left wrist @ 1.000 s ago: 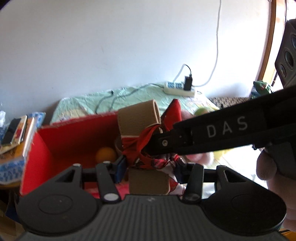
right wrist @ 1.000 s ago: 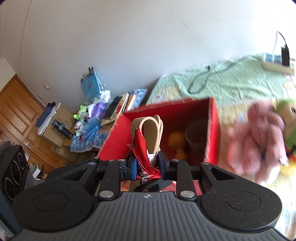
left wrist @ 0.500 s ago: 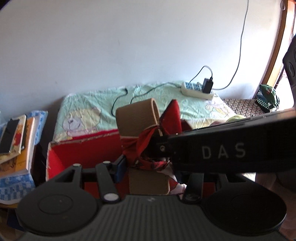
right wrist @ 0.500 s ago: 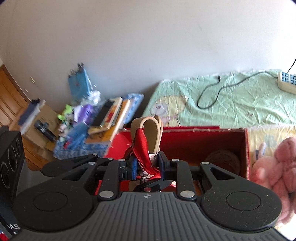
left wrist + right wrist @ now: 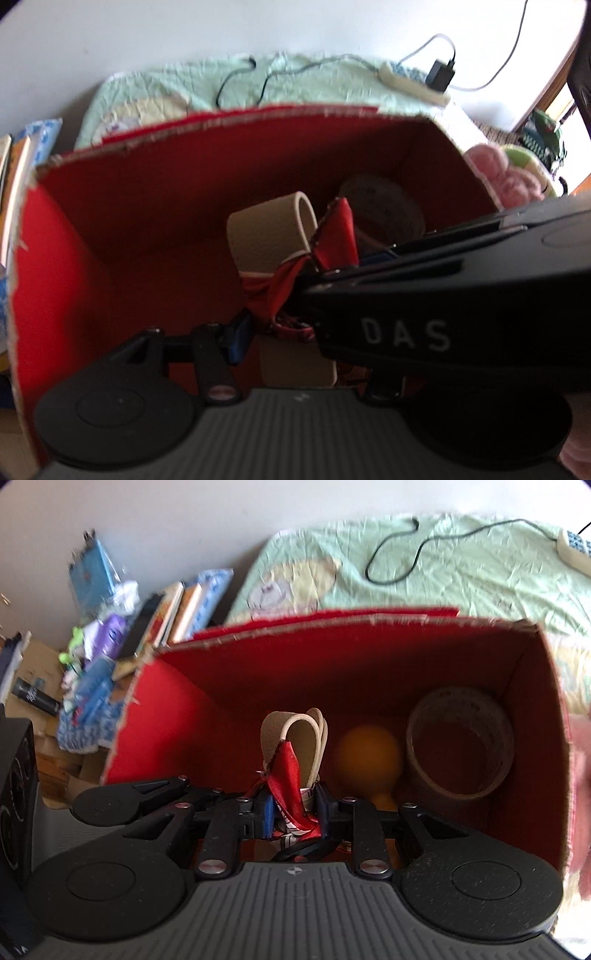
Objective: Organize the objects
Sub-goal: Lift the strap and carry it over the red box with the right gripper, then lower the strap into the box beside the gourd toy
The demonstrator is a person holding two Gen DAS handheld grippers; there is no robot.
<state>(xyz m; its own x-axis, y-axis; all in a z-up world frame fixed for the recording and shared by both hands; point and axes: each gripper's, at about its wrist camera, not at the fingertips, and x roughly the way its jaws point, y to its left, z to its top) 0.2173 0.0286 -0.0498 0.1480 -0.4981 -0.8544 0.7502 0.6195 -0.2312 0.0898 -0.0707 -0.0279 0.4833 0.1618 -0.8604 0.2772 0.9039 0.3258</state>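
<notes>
Right wrist view: both tongs [image 5: 293,812] [image 5: 284,339] clenched on strap [image 5: 295,738] inside box [image 5: 369,646]; ball [image 5: 369,757], tape [image 5: 460,742] already stowed; plush [image 5: 506,177] remains outside.

My right claw [image 5: 293,818] is black with blue pads, and the scarf [image 5: 290,775] in it is bright red with a white patterned bit lower down. It's tied on a tan strap [image 5: 295,734]. Just ahead, the box [image 5: 229,675] is red inside. To the right there's an orange ball [image 5: 369,753] and brown tape roll [image 5: 460,742]. Beyond the box, a mint green blanket [image 5: 461,576].
</notes>
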